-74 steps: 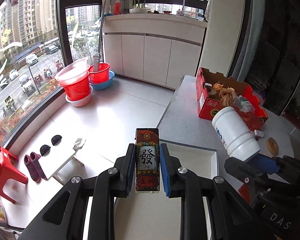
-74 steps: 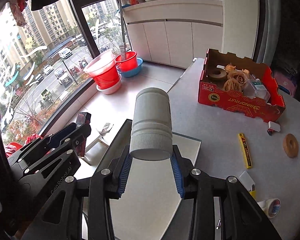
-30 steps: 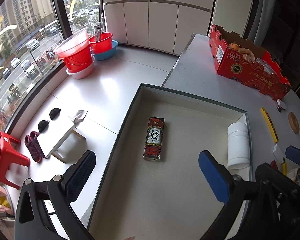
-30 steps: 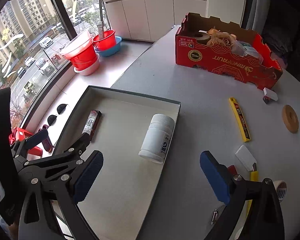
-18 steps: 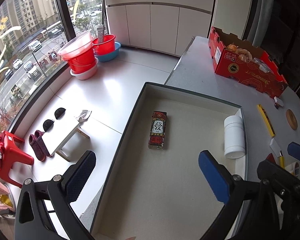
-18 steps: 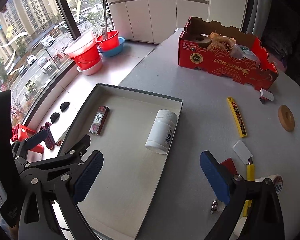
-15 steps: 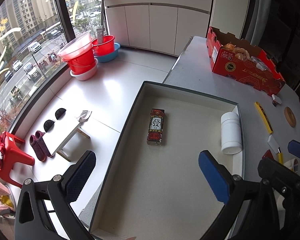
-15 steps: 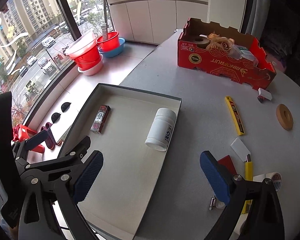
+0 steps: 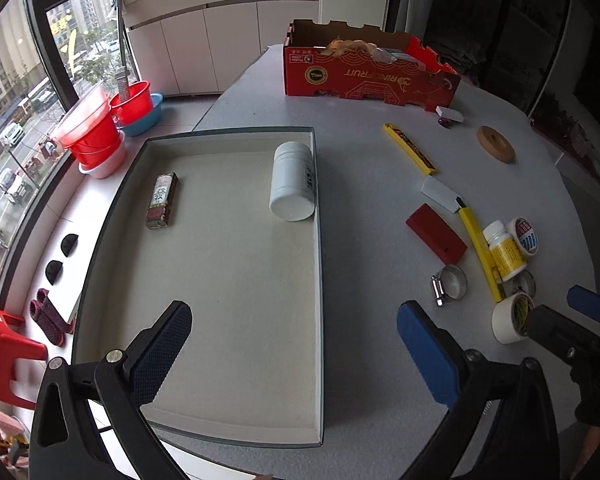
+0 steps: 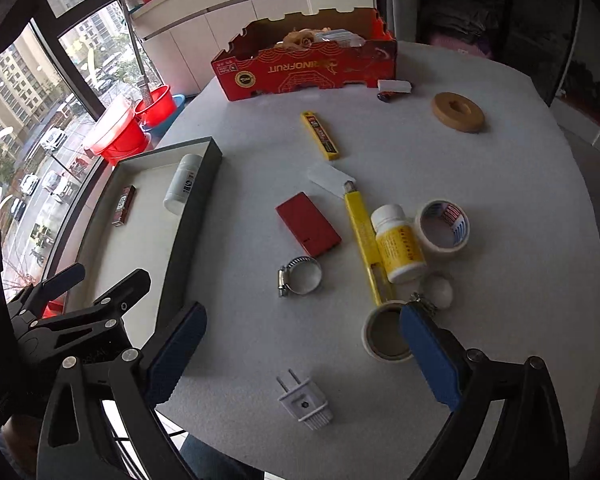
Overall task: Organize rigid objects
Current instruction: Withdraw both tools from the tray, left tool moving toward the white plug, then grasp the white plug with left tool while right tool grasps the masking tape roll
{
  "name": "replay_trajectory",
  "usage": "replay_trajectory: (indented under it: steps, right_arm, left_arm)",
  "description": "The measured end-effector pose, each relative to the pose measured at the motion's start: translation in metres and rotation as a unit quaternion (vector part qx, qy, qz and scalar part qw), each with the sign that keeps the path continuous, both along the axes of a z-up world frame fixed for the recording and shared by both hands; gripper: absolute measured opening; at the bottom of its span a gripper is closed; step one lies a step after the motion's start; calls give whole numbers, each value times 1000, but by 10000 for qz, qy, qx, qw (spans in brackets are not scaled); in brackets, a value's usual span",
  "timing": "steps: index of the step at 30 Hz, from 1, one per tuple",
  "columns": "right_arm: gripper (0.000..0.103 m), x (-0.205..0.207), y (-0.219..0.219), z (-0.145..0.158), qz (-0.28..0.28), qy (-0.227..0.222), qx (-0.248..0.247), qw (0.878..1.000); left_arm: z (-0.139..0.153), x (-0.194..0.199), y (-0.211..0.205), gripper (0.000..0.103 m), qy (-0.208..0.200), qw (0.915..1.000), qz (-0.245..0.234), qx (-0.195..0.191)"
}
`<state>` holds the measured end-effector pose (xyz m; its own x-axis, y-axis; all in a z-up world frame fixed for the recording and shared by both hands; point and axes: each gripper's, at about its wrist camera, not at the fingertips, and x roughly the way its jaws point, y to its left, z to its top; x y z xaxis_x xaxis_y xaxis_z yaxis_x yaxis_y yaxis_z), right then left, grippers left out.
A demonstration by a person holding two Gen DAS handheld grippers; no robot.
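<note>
Two items are now lying in the tray: white bottle upper right, mahjong box upper left. Both left claw and right claw are hanging released, swinging toward leftover clutter on the surface.

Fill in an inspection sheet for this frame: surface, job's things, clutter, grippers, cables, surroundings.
Surface: pale grey rounded table, mostly bare at its right side.
Job's things: shallow dark-rimmed tray holds a white plastic bottle lying on its side against the right wall, and a small dark red printed box lying flat, apart from it.
Clutter: flat red card case, yellow utility knife, yellow-labelled pill bottle, metal hose clamp, two tape rolls, white plug adapter, wooden disc.
Grippers: left gripper and right gripper both open, empty.
Cables: nothing seen.
Surroundings: red cardboard fruit box, red buckets by the window.
</note>
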<state>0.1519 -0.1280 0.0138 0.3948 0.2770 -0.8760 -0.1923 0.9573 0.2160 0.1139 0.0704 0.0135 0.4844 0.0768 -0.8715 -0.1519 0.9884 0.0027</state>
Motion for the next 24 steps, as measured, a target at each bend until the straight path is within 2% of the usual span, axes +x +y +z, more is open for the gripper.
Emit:
replay_trajectory:
  steps: [4,7,12,15,18,22,24]
  right_arm:
    - [98,-25,-59,-22,-603,140,-74,9981]
    - [98,-41,-90,-39,-927,365,102,9950]
    - [98,-58,-113,-59,-1151,577,251,9914]
    - [98,-63,-116,-65,-1168,598,255,9910]
    - [98,-65,-116,-64,-1162,528,246,9915]
    - [98,-60,-109,-61,-1110,390,184,9929]
    - [98,-52,-99,-61,-1007,321,146,9943]
  left_arm:
    - [-17,-14,-56,103,114,9985,-529,111]
    - [-33,-28,-91,103,142,9964,-788,288]
    - [-57,-43,-120,103,299,9968,-729,162]
    - [-64,-41,-128,103,251,9982,-534,84]
    - [-74,-37,-133,103,322,9979,-462,305]
    - [-73,-35,-112,103,-15,9981,-167,588]
    - [-76,-31,-95,103,95,9995,3,293]
